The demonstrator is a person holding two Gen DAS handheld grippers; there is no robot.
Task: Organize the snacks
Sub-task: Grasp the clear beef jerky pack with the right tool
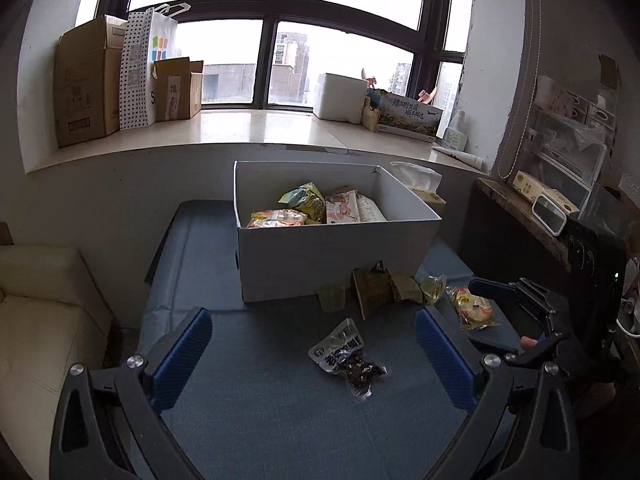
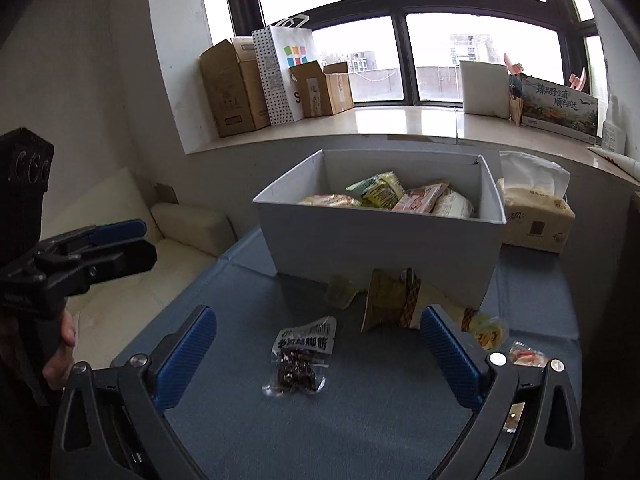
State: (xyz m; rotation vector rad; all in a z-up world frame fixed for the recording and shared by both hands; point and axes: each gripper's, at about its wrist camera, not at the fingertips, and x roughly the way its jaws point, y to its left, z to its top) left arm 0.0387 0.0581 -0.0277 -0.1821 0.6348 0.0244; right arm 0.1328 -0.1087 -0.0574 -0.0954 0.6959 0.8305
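Both the left hand-held gripper [image 1: 314, 360] and right hand-held gripper [image 2: 318, 356] stood wide apart and empty. The clear plastic packet of dark snacks [image 2: 300, 360] lay on the blue cloth-covered counter [image 2: 360, 420] just ahead between the right fingers; best to straddle its crinkly middle, pinch firmly, then lift toward the white cardboard box [image 2: 380, 240] beyond.

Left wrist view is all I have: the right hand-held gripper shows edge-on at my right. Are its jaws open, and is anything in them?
Observer: In the right wrist view, the right hand-held gripper is wide open and empty. The dark snack packet lies on the blue table between its fingers, untouched.
Operator: What is the pale thing behind the white box?
Observer: A tissue pack, standing just right of the white box.
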